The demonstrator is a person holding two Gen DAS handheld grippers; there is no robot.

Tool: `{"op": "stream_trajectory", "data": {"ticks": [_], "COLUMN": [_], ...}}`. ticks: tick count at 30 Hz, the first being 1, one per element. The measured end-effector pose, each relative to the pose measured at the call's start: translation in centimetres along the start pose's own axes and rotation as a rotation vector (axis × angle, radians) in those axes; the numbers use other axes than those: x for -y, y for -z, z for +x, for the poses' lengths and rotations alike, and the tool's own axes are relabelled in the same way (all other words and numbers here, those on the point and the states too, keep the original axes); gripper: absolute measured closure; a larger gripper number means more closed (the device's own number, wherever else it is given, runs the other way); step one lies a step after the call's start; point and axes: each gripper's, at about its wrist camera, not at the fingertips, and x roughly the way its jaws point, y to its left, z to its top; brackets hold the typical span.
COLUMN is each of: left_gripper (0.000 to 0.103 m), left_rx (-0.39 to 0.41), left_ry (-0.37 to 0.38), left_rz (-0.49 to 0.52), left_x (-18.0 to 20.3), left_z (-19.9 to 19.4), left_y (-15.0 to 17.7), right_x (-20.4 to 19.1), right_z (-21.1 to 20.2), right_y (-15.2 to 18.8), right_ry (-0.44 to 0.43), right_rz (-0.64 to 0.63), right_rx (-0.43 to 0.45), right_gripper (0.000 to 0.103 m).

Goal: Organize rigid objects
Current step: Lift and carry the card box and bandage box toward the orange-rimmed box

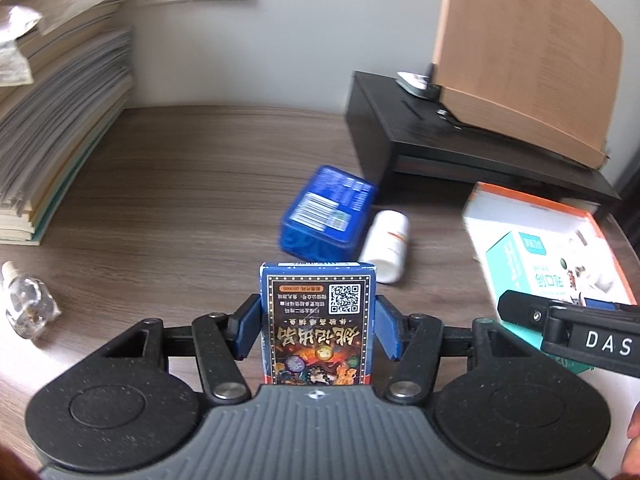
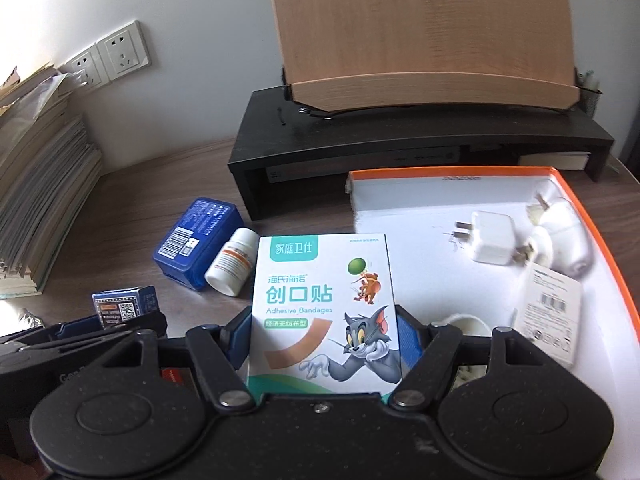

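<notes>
My left gripper (image 1: 318,324) is shut on a blue card box (image 1: 318,320) with a QR code, held above the wooden desk; the box also shows in the right wrist view (image 2: 124,306). My right gripper (image 2: 324,332) is shut on a white adhesive bandage box (image 2: 324,304) with a cartoon cat, at the left edge of an orange-rimmed white tray (image 2: 592,208). That bandage box shows in the left wrist view (image 1: 548,264). A blue plastic case (image 1: 326,214) and a white pill bottle (image 1: 388,246) lie on the desk ahead.
The tray holds a white charger (image 2: 490,242), a white plug (image 2: 560,232) and a white packet (image 2: 550,316). A black monitor riser (image 2: 400,152) carries a wooden board (image 2: 424,32). Stacked papers (image 1: 52,128) stand left. A small clear bottle (image 1: 26,306) lies near left.
</notes>
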Motion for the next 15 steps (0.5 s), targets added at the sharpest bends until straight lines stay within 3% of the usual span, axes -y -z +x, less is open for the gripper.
{"op": "stream_trajectory", "data": {"ticks": [15], "left_gripper": [0.044], "left_rx": [0.012], "left_ry": [-0.008], "left_rz": [-0.052], "left_x": [7.7], "left_z": [-4.3], "left_y": [4.1], "right_x": [7.8], "right_z": [-6.5], "right_y": [1.6], "right_ry": [-0.039], "right_rz": [-0.041], "right_rx": [0.063], "right_gripper": [0.019]}}
